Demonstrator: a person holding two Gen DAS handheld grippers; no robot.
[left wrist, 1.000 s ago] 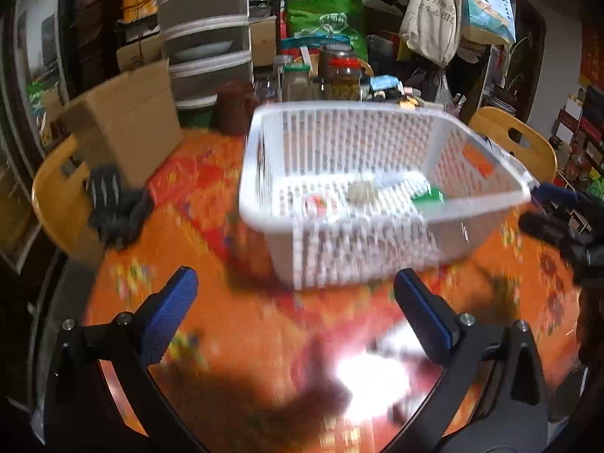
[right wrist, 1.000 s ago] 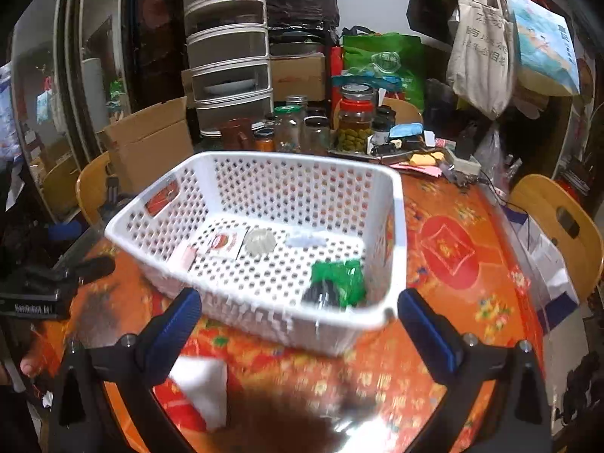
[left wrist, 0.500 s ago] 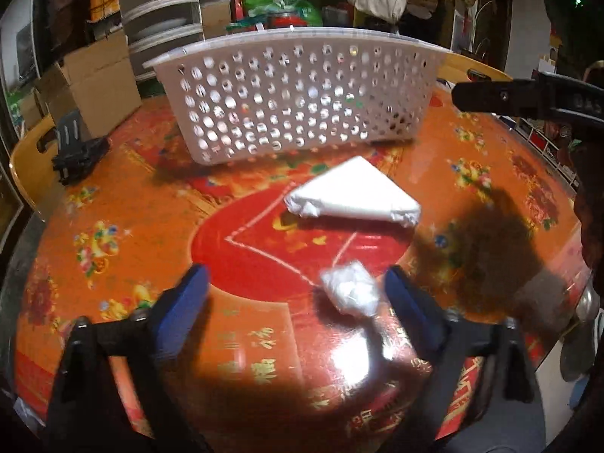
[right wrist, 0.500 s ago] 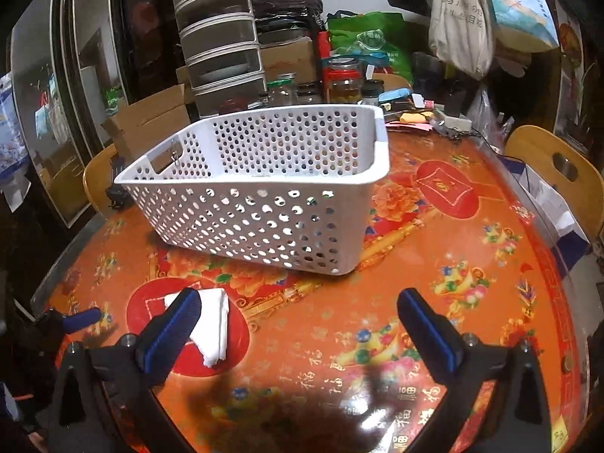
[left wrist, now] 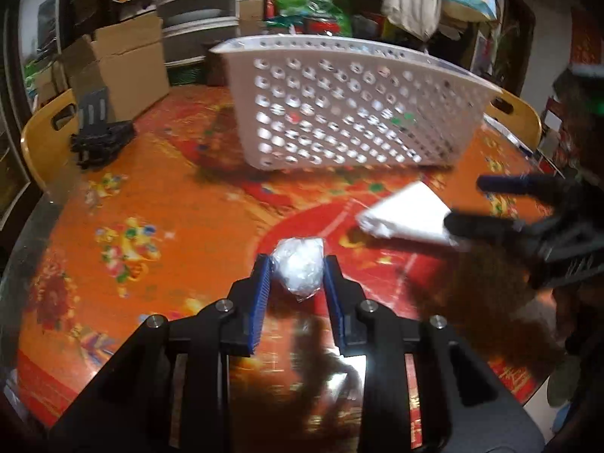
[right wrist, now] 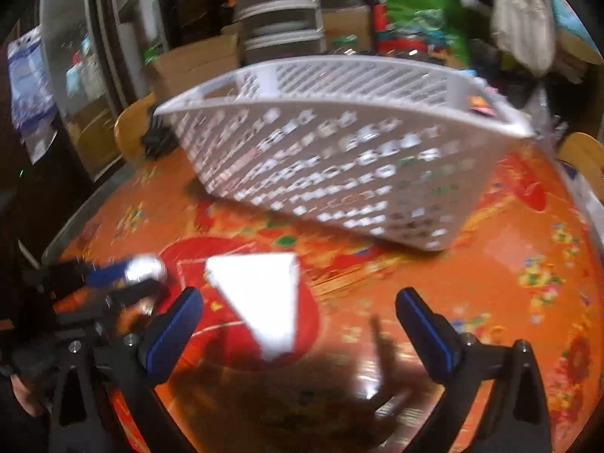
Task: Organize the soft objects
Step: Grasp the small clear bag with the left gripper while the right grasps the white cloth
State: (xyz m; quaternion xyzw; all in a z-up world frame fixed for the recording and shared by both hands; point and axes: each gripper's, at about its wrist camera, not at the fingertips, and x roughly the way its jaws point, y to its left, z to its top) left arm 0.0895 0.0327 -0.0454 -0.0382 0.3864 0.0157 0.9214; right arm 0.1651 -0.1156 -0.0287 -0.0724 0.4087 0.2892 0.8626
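Crumpled plastic wad (left wrist: 300,268) is clamped in left gripper (left wrist: 298,275) near tabletop's front edge, w/ basket (left wrist: 351,109) straight ahead toward far edge, while right gripper (right wrist: 298,324) is held agape over folded white cloth (right wrist: 260,294).

The left gripper (left wrist: 296,270), wide open half a second ago, is now clamping its blue pads on the crumpled plastic wad (left wrist: 299,266), while the right gripper (right wrist: 298,321) (jaws spread) is now hovering over the folded white cloth (right wrist: 260,294), the view blurring.
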